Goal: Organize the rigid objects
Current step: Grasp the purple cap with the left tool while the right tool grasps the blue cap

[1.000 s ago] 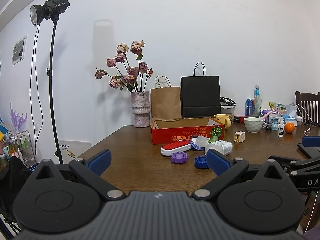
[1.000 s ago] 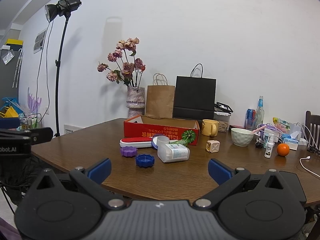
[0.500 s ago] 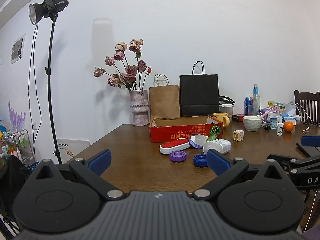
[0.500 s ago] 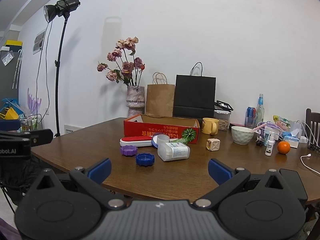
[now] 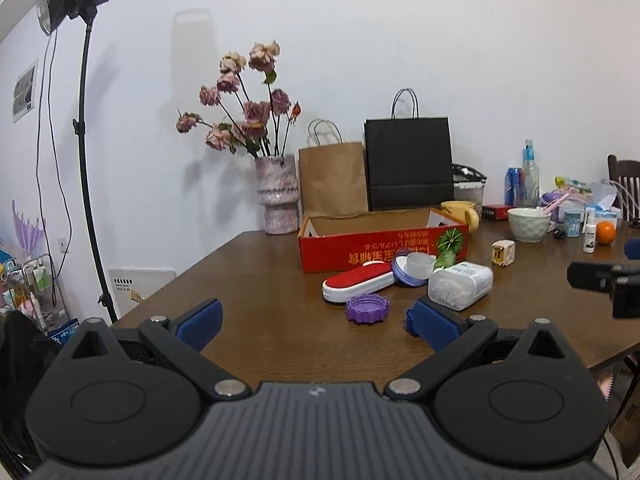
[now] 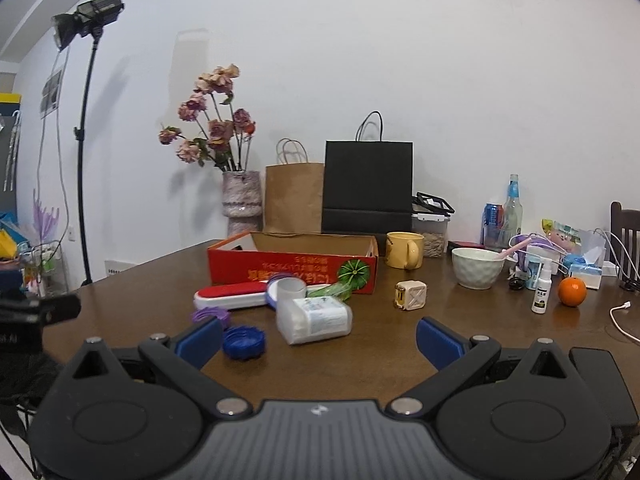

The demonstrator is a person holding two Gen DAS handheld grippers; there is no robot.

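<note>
An open red cardboard box [image 5: 382, 240] [image 6: 292, 266] stands on the brown table [image 5: 260, 280]. In front of it lie a red-and-white oblong case [image 5: 356, 282] [image 6: 232, 296], a purple ring lid [image 5: 367, 309] [image 6: 210, 315], a blue ring lid [image 6: 244, 342], a white cup on a purple lid [image 5: 418, 266] [image 6: 290, 290], a clear plastic container on its side [image 5: 460, 286] [image 6: 314, 320] and a small beige cube [image 5: 503, 253] [image 6: 410, 295]. My left gripper [image 5: 318, 322] and right gripper [image 6: 320, 338] are both open and empty, hovering at the near table edge.
A vase of dried roses [image 5: 276, 196], a brown bag [image 5: 332, 178] and a black bag [image 5: 408, 162] stand behind the box. A yellow mug [image 6: 404, 250], a white bowl [image 6: 478, 268], bottles, an orange [image 6: 572, 291] and a cable lie to the right. A light stand [image 5: 86, 152] stands left.
Both grippers have moved forward toward the table and the objects look nearer. Both stay open. No object has moved.
</note>
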